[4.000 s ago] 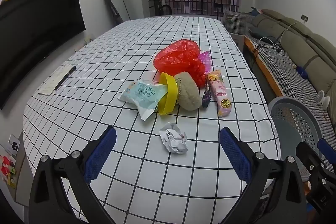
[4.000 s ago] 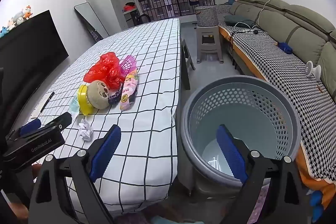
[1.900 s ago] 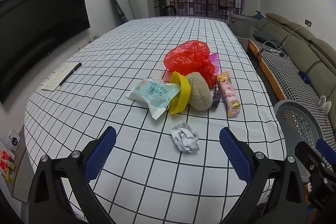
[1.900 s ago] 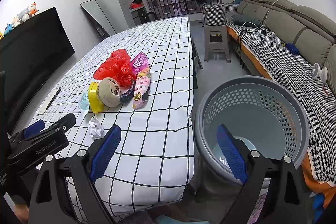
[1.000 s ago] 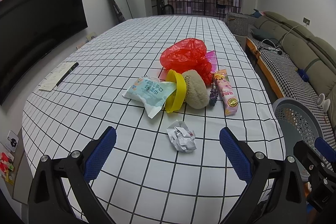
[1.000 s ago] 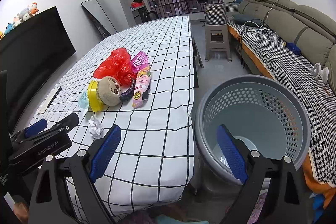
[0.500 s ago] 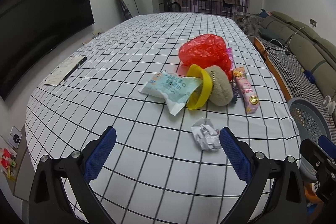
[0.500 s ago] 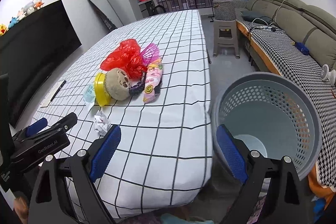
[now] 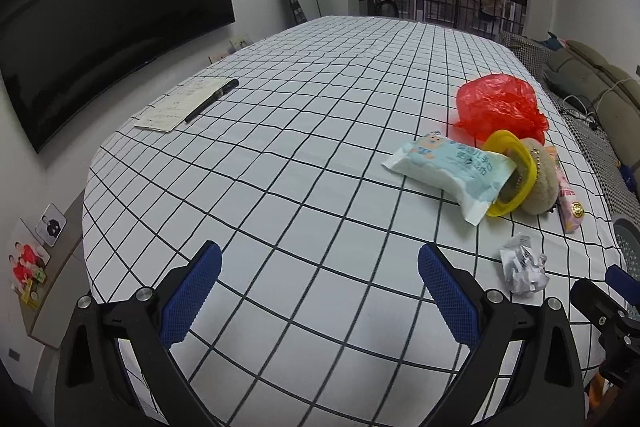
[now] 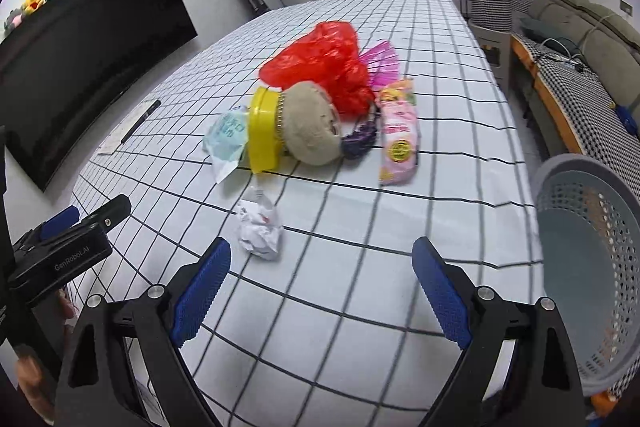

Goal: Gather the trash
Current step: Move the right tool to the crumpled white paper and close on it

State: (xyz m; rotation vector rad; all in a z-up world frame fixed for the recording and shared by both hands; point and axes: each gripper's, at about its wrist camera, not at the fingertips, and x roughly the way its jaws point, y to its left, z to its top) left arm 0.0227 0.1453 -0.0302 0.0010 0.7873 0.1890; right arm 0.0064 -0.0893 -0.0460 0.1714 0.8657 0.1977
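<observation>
the crumpled paper ball [image 10: 259, 229] lies on the checked tablecloth [image 10: 360, 211] just ahead of the wide-open, empty right gripper [image 10: 320, 277], looks light and squashy, best pinched across its middle; left gripper [image 9: 320, 281] also spread, empty.

My left camera looks low across the table [image 9: 280, 155] from its near edge. My right camera looks from the near right corner. Both see the crumpled paper [image 10: 259, 231] close up.
</observation>
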